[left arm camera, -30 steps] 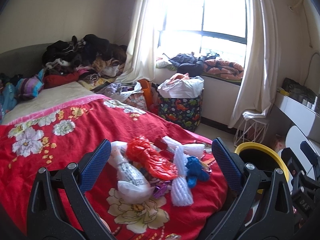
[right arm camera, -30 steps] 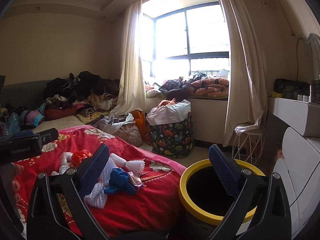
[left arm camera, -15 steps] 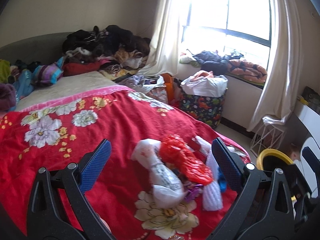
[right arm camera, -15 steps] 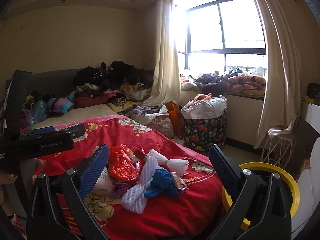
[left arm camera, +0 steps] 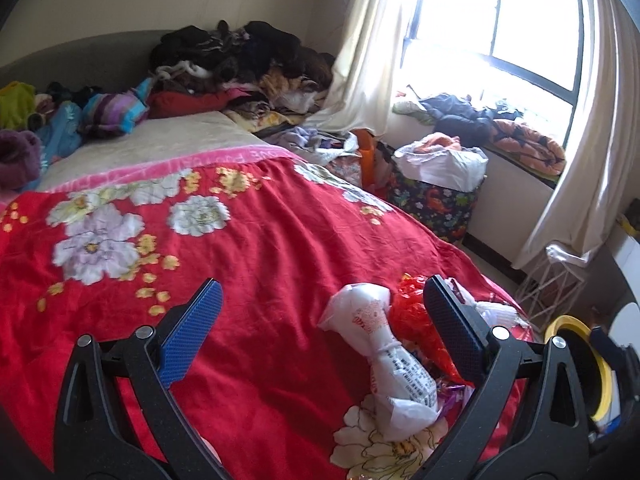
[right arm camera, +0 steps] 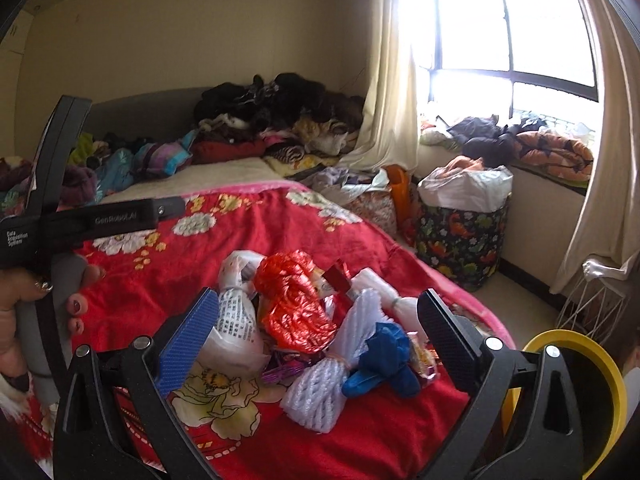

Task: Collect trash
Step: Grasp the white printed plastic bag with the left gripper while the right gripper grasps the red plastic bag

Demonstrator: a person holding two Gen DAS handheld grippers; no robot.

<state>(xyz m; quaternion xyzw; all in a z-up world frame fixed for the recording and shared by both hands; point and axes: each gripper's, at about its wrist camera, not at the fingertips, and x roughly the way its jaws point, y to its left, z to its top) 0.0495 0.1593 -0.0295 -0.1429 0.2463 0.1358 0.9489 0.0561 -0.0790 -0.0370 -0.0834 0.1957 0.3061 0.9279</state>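
Both grippers hang above a bed spread with a red flowered blanket (left arm camera: 280, 248), each with its blue-padded jaws spread wide and nothing between them. Left gripper (left arm camera: 320, 332): aimed at bare blanket, with the trash pile at its right; its right finger (left arm camera: 450, 330) overlaps the pile in this view. Right gripper (right arm camera: 318, 334): aimed straight at the pile, which lies between its two fingers in the view but is not touched.

Trash, all heaped together near the right-hand near corner of the bed: a white printed plastic bag (right arm camera: 236, 316), knotted at the middle, on the left; a crumpled red plastic bag (right arm camera: 294, 300) against it; white foam netting (right arm camera: 320, 392) nearer the camera; a blue plastic bag (right arm camera: 384, 364) on the right, touching the netting; small purple wrappers (right arm camera: 280, 368) tucked under the heap. From the left wrist, the white bag (left arm camera: 384, 356) and red bag (left arm camera: 416, 320) are the parts that show.

A yellow-rimmed bin (right arm camera: 600, 364) stands on the floor just beside the bed's near right corner, its opening dark. The person's left hand (right arm camera: 24, 312) grips the left tool's handle at the far left of the right-wrist view.

Background: piled clothes (left arm camera: 240, 64) at the far end of the bed, a dinosaur-print basket (right arm camera: 460, 236) under the window (right arm camera: 512, 36), a cream curtain (right arm camera: 388, 80).
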